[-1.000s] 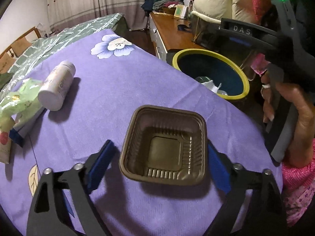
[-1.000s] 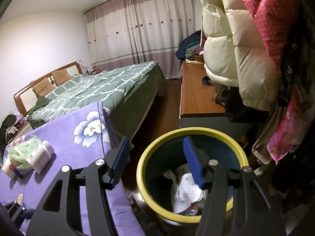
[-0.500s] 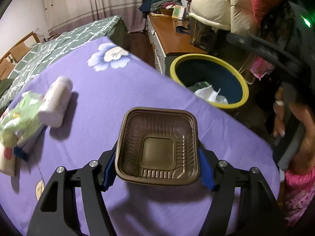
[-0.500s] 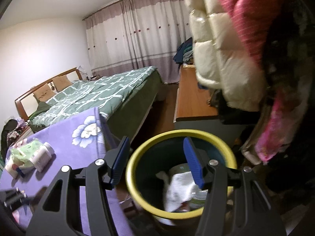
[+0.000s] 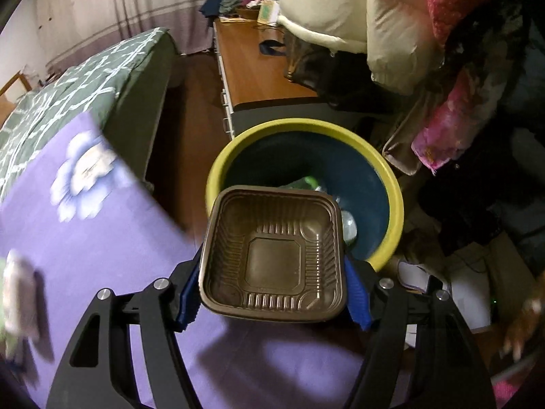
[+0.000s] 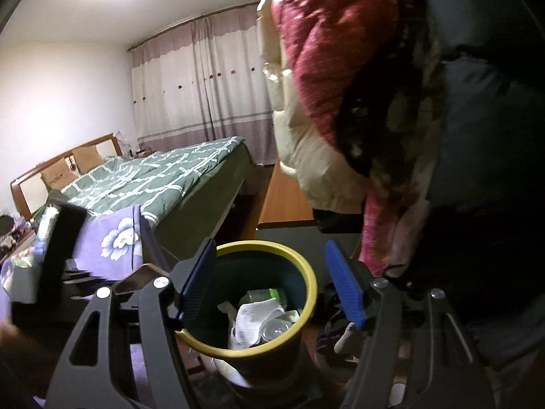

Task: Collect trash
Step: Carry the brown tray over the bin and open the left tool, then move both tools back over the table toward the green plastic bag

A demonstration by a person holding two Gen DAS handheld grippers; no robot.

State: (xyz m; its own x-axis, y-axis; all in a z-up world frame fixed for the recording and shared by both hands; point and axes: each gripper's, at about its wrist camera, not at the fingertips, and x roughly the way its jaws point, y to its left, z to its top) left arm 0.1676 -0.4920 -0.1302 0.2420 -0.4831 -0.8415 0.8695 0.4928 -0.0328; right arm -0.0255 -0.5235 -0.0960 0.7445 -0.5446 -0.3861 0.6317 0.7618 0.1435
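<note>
The left gripper (image 5: pixel 272 293) has its blue pads (image 5: pixel 189 293) pressed on two opposite sides of one brown plastic tray (image 5: pixel 272 252), roughly half open and clamped on it, the tray sitting lower centre of the left wrist view with its hollow facing the camera. A second ago that tray lay flat on the purple cloth (image 5: pixel 85 238) between wide jaws; they closed on it, lifted it, and now its far edge overlaps the yellow rim of the bin (image 5: pixel 391 184), centre right. I judge the carry nearly done, with only the release over the opening left. The right gripper (image 6: pixel 272 283) holds nothing: its jaws are opening, with only air and the bin (image 6: pixel 308 293) beyond, lower centre of the right wrist view; it has swung so that the hanging coats (image 6: pixel 340 51) now fill the upper right. Counts: one tray, one bin, two grippers. Inside the bin are one white crumpled tissue (image 6: pixel 255 317), at least one clear plastic piece and something green, the rest too jumbled to count. On the cloth at the left edge, one blurred white bottle (image 5: pixel 17 293) waits, with perhaps other trash beside it.
</note>
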